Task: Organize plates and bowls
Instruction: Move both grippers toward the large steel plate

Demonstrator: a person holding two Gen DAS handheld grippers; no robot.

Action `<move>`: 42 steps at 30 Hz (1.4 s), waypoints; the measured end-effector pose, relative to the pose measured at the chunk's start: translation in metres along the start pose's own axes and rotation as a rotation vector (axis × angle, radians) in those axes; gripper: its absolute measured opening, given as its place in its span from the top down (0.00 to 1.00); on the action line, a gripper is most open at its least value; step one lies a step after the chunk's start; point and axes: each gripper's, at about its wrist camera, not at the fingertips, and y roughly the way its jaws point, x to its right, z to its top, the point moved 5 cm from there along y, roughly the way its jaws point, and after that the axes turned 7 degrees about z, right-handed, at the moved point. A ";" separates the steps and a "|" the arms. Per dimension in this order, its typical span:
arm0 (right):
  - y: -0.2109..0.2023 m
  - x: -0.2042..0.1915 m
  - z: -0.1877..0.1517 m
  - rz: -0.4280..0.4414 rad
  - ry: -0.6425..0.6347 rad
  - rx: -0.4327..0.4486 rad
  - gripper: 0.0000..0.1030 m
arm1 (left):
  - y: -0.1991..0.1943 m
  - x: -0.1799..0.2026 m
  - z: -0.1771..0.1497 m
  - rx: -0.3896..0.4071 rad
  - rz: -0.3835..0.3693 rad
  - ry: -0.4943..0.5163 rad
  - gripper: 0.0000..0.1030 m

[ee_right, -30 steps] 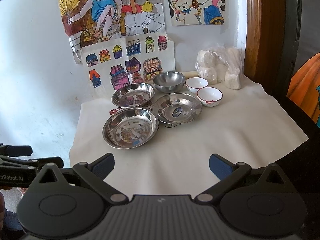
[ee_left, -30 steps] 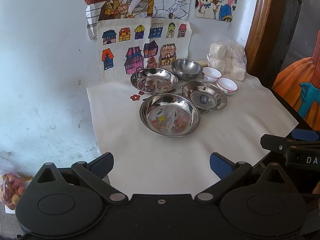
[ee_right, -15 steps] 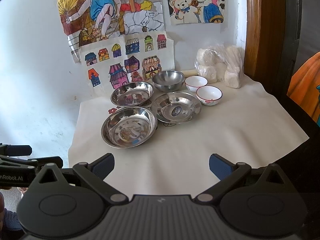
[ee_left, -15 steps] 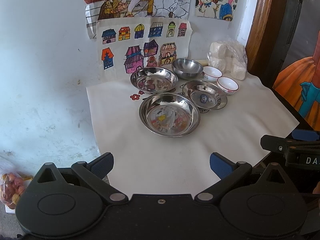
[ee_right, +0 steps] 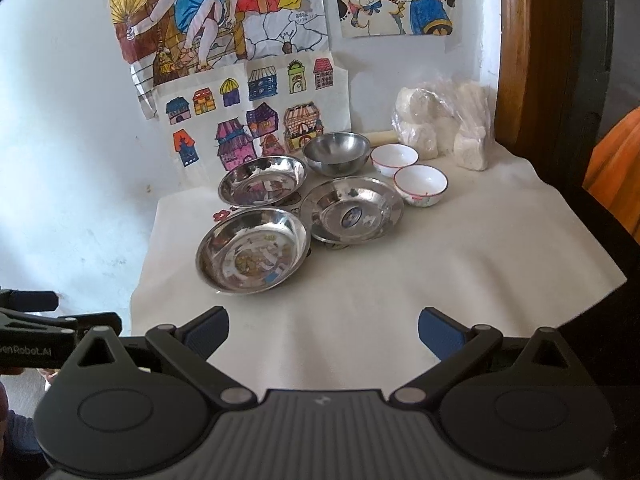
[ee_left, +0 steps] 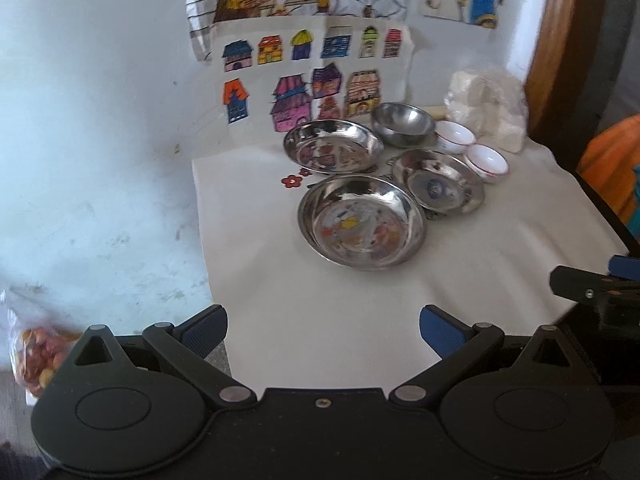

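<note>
With the right gripper (ee_right: 323, 328) and left gripper (ee_left: 323, 327) empty, fingers spread wide over the table (ee_right: 460, 264), both views have drawn closer to the plates (ee_right: 253, 250) and bowls (ee_right: 420, 185) by the wall, whose drawings are cut off above.

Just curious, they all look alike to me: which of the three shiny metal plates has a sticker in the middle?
The right-hand steel plate, next to the white bowl, has a small blue oval sticker at its centre. The nearest plate and the back-left plate have none.
</note>
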 end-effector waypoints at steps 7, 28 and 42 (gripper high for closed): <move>0.032 0.040 0.033 0.067 -0.062 -0.030 0.00 | 0.024 0.023 0.029 -0.030 0.087 -0.101 0.01; 0.132 0.049 0.083 0.190 -0.053 -0.165 0.00 | 0.093 0.005 0.089 -0.153 0.152 -0.098 0.01; 0.192 0.004 0.096 0.128 -0.020 -0.199 0.00 | 0.189 -0.027 0.150 -0.140 0.096 0.013 0.01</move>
